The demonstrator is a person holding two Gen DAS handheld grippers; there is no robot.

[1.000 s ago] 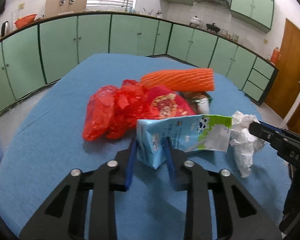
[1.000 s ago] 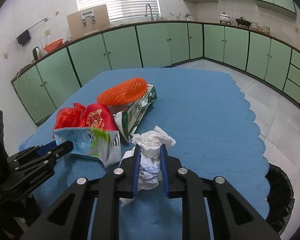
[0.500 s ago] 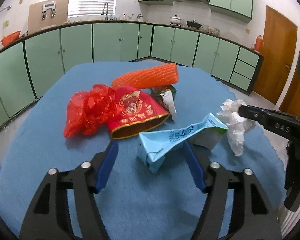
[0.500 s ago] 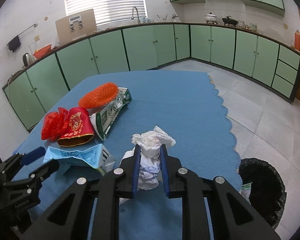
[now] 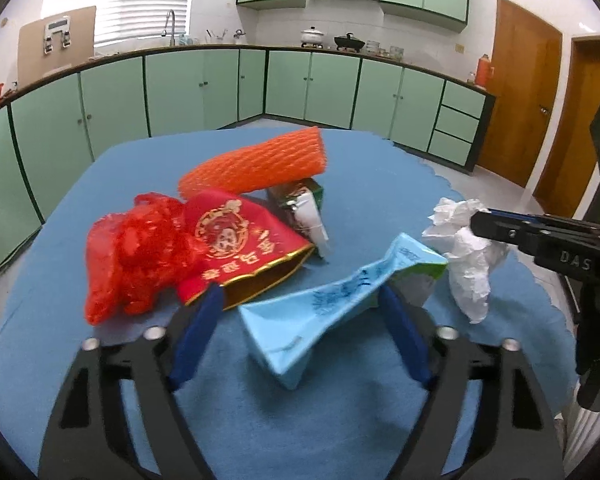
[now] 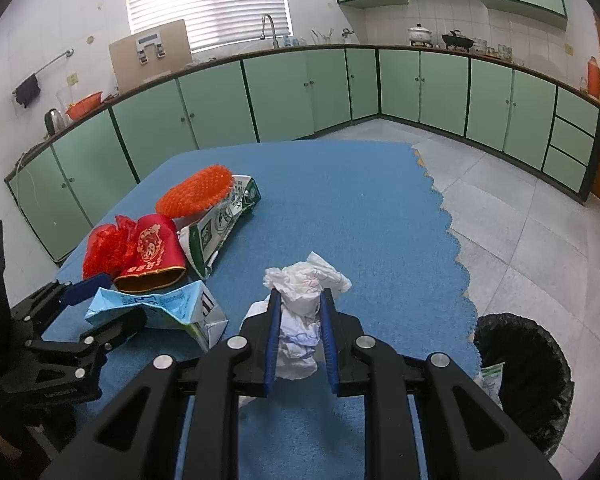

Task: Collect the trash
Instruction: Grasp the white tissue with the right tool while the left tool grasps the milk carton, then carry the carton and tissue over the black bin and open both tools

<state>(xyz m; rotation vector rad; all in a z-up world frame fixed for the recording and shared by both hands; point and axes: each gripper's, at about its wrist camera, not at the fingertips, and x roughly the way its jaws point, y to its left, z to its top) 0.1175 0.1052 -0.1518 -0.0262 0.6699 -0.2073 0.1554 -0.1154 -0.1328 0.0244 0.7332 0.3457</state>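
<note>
Counter (image 6: 340,200) carries the litter; bin (image 6: 524,376) stands on the floor off its scalloped edge. Carton (image 5: 332,300), flattened, light, crushable, lies between the spread fingers of the left tool (image 5: 300,320), long axis running from near-left to far-right; take it across the folded near end. Tissue wad (image 6: 300,320), soft and weightless, is pinched upright in the right tool (image 6: 300,312).

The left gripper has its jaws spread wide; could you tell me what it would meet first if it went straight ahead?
The left gripper would first meet the flattened light-blue carton, which lies between its open jaws on the blue tablecloth. The red pouch sits beyond, to the left; how far is unclear.
</note>
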